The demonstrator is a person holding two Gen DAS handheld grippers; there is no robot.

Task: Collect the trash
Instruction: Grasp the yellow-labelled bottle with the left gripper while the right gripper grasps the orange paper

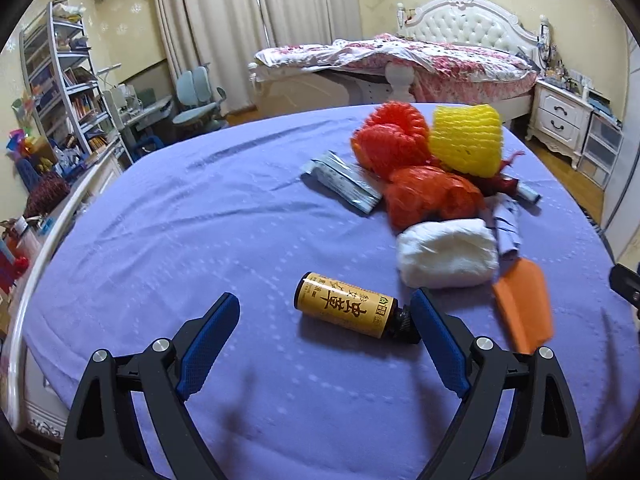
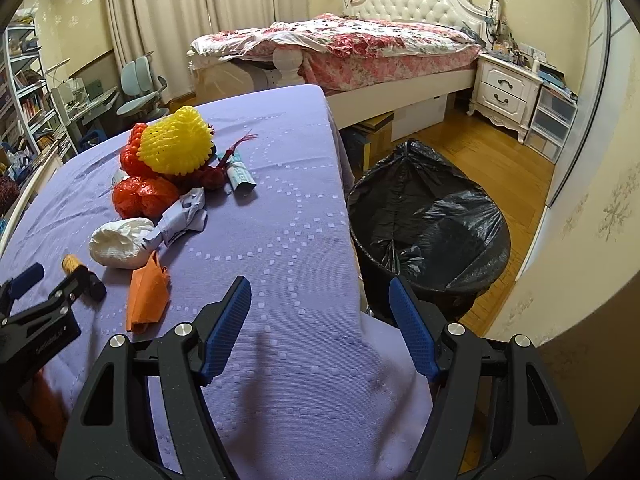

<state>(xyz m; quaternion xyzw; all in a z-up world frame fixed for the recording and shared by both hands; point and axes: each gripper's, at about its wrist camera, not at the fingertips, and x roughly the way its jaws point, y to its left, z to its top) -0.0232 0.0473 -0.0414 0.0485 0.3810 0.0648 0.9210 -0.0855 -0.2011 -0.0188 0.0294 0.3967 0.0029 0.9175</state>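
The left gripper [image 1: 324,312] is hanging low over the purple-covered table [image 1: 200,240] with its jaws spread wide. A small yellow-labelled bottle [image 1: 346,311] is lying on its side between them, its black cap at 3 o'clock just touching or nearly touching the right finger [image 1: 438,340], while the left finger is standing well clear of it, so nothing is being gripped. The right gripper [image 2: 320,316] is holding its jaws about halfway open over the table's near corner, with nothing between them but cloth.

In the left wrist view, at 2 o'clock from the bottle, an orange paper scrap [image 1: 524,312] is lying flat, blurred. Just beyond it, at 1 o'clock, a white crumpled wad [image 1: 446,256] is sitting beside a twisted bluish paper [image 1: 508,228]. Farther on, an orange plastic bag [image 1: 432,200] is resting against a red foam net [image 1: 390,140] and a yellow foam net [image 1: 466,140]. A flat pale-blue packet [image 1: 340,186] is lying at 9 o'clock from that heap.

In the right wrist view, a bin lined with a black bag [image 2: 432,220] is standing on the floor at 1 o'clock, beside the table edge.
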